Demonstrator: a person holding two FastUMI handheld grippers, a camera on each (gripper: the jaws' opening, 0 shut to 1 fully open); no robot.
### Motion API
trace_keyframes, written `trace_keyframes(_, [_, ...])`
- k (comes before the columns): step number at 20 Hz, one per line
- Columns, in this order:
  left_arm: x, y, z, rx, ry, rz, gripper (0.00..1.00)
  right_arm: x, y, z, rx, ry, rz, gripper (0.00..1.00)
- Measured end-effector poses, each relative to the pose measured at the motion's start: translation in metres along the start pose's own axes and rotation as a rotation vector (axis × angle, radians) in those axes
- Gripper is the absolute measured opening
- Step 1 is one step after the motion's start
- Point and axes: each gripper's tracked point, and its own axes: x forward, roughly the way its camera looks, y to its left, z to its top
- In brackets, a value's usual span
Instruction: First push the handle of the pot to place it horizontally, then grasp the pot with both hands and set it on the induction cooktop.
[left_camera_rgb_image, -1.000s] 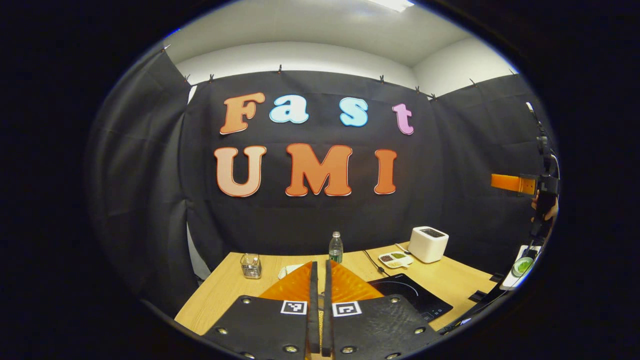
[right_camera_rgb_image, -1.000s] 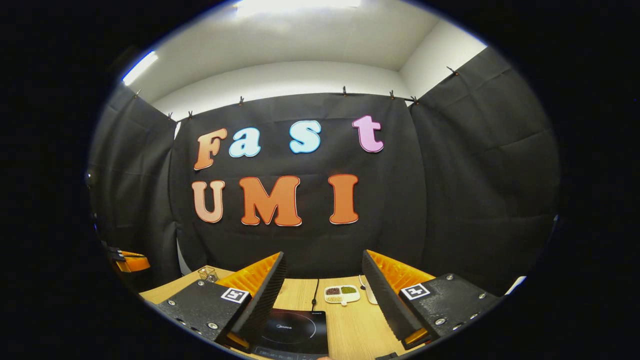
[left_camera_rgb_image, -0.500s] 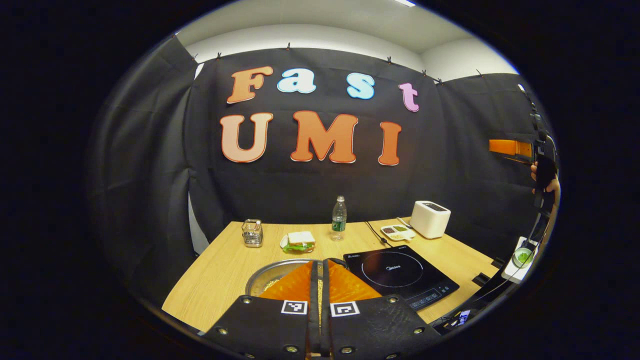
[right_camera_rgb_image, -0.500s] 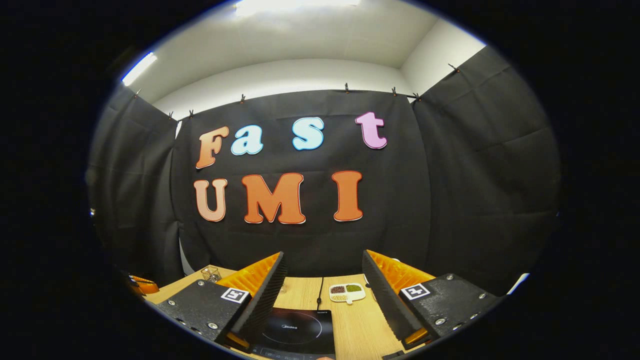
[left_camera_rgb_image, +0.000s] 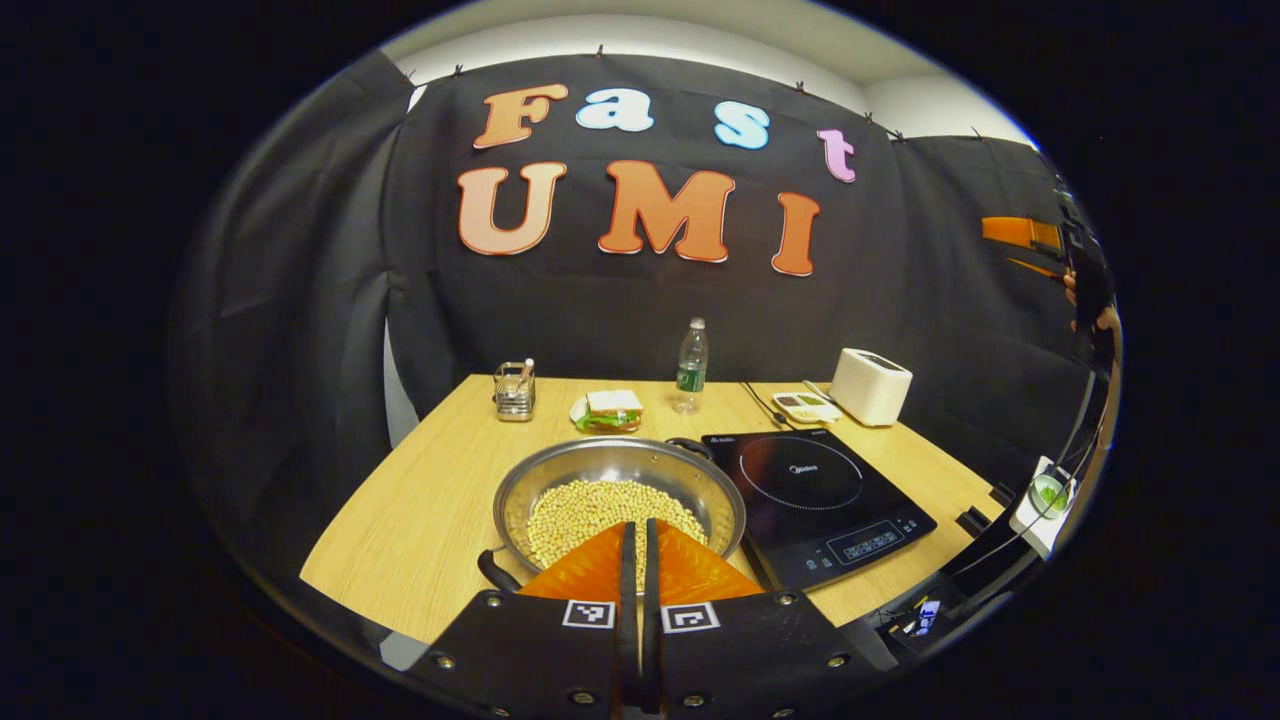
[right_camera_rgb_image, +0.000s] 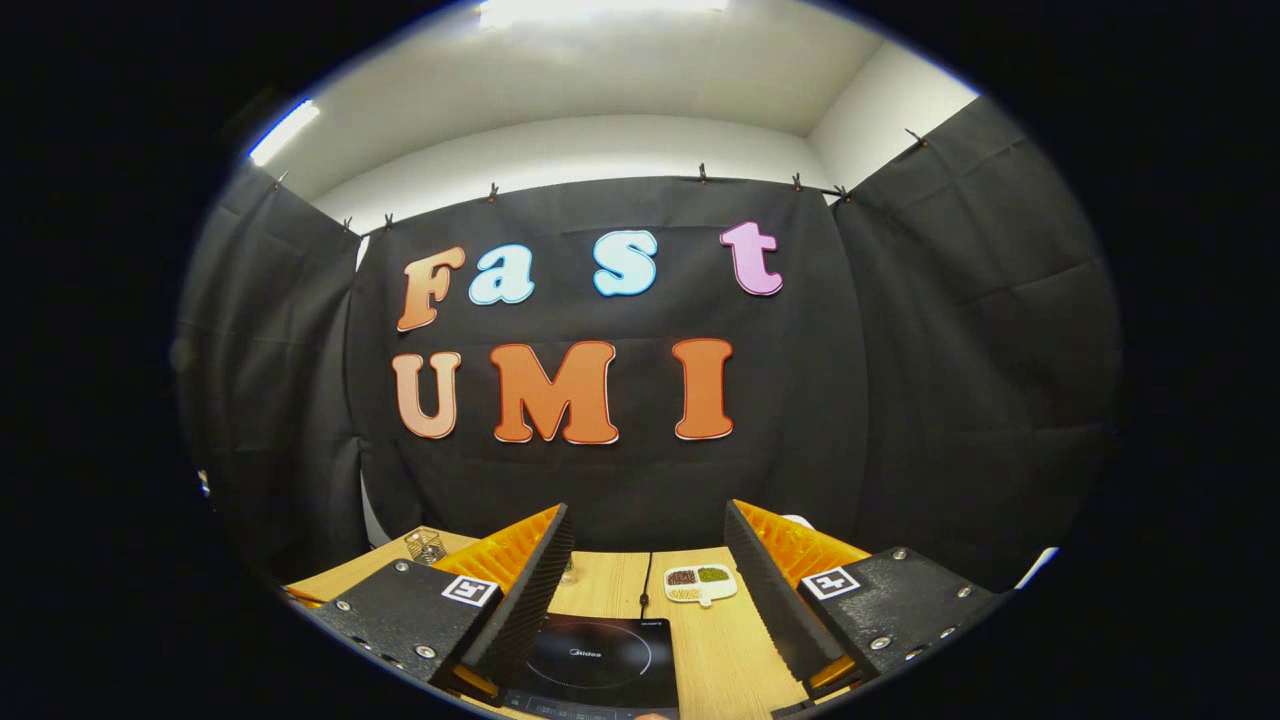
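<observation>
In the left gripper view a steel pot (left_camera_rgb_image: 560, 478) full of pale beans sits on the wooden table (left_camera_rgb_image: 430, 500), with one black handle (left_camera_rgb_image: 497, 572) at its near left and another (left_camera_rgb_image: 690, 445) at its far right. The black induction cooktop (left_camera_rgb_image: 815, 495) lies just right of it. My left gripper (left_camera_rgb_image: 637, 535) is shut with nothing in it, hovering over the pot's near rim. The right gripper (left_camera_rgb_image: 1030, 240) shows high at the far right, held by a hand. In the right gripper view my right gripper (right_camera_rgb_image: 648, 520) stands open above the cooktop (right_camera_rgb_image: 595, 665).
Along the table's back stand a wire holder (left_camera_rgb_image: 514, 390), a sandwich on a plate (left_camera_rgb_image: 608, 408), a water bottle (left_camera_rgb_image: 690, 366), a small divided dish (left_camera_rgb_image: 805, 405) and a white toaster (left_camera_rgb_image: 870, 385). A cable (left_camera_rgb_image: 760, 402) runs back from the cooktop. A white object with a green top (left_camera_rgb_image: 1045, 495) sits off the table's right.
The left gripper has tilted downward, so the pot and more of the table came into its view. The right gripper has barely moved and stays open.
</observation>
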Motion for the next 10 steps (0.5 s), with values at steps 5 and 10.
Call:
trace_keyframes(5, [-0.001,0.013,-0.042,-0.026,0.098,0.006,0.02,-0.001,0.007,0.004,-0.007,-0.008,0.005,0.95])
trace_keyframes(10, [0.0,0.03,-0.059,-0.046,0.127,0.035,0.02,0.002,0.013,-0.002,0.001,0.008,0.012,0.95])
